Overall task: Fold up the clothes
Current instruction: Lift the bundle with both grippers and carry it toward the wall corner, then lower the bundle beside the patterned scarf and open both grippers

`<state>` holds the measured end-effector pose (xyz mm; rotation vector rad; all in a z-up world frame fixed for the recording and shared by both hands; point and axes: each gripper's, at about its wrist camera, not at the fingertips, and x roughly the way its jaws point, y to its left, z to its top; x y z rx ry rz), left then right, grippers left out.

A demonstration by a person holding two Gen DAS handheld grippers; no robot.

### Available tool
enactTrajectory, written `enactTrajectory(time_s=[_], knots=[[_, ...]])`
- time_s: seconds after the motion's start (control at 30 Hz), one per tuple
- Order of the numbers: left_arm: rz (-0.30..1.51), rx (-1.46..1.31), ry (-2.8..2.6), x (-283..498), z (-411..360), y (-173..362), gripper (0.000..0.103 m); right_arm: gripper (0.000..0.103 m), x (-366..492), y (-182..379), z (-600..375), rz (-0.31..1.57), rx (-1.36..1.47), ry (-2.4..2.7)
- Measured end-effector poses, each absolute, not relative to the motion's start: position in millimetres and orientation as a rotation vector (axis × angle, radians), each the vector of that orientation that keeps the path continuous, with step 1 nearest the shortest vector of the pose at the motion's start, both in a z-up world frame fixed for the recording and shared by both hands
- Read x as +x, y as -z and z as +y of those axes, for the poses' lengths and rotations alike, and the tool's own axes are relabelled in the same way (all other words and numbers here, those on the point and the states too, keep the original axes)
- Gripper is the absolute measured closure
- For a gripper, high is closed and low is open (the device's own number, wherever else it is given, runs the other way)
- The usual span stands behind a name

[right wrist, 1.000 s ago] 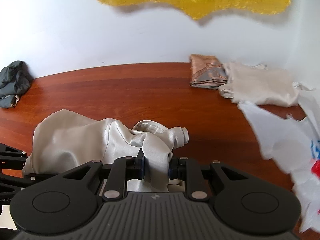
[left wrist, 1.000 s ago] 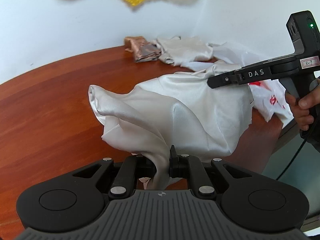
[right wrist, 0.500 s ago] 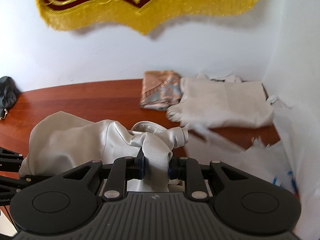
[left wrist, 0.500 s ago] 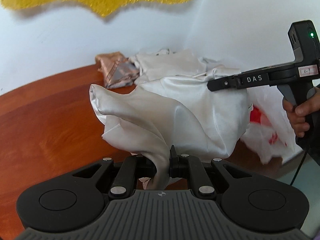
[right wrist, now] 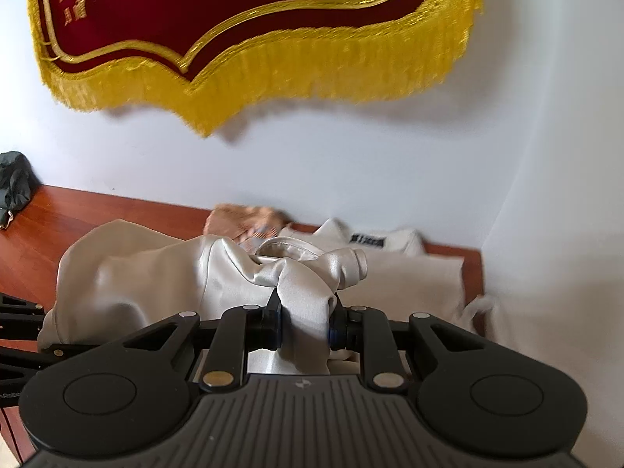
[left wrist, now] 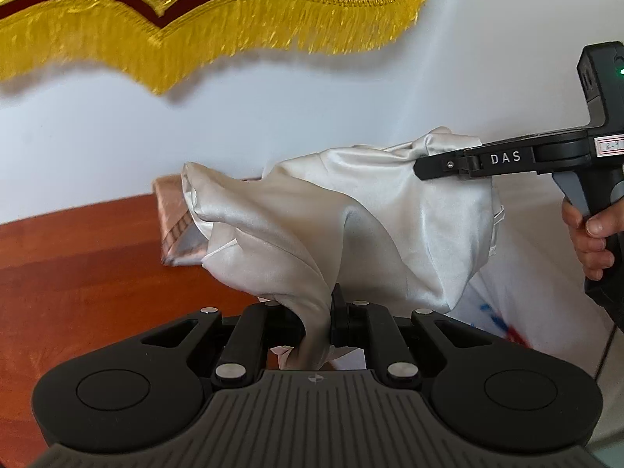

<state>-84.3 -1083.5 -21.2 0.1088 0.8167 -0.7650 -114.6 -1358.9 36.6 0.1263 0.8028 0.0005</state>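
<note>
Held aloft between both tools — a pale satin garment [left wrist: 390, 210], slung in the air above the wooden table [left wrist: 78, 273] and sagging in a loose hammock between two pinch points. Left gripper [left wrist: 318, 321] clamped tight on a twisted rope of the fabric, bunched hem squeezed between its jaws; right gripper [right wrist: 304, 323] likewise closed down on a gathered wad, with a knotted-looking lump of cloth pushed up just ahead of the pads. Seen from the left wrist view, the right tool's black nose bites the garment's upper corner, the person's hand [left wrist: 592, 238] wrapped round its handle. Light and thoroughly limp by the look of it — glossy, slick, prone to creeping out of a shallow pinch and to sliding off itself once laid in layers. Best taken at seams, hems or corners, where doubled cloth gives the pads something to bite, and held wide apart so the panel hangs flat rather than roped. Behind, against the wall: a folded brownish patterned cloth [left wrist: 175, 226], a cream folded garment [right wrist: 409, 269], a dark bundle [right wrist: 13, 179] far left, and a fringed red banner [right wrist: 234, 39] above. Not folded as it hangs now; bunched in both grips.
</note>
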Motion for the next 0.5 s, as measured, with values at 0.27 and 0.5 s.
enactTrajectory(time_s=[0.27, 0.5], knots=[[0.86, 0.14, 0.725, -42.0, -1132.5, 39.3, 0.09, 0.08, -69.9, -24.3, -1417.3, 0.786, 0.136, 0.031], [0.905, 0.168, 0.69, -3.9, -1174.0, 58.1, 0.09, 0.08, -40.7, 12.1, -1438.4, 0.813, 0.158, 0.069]])
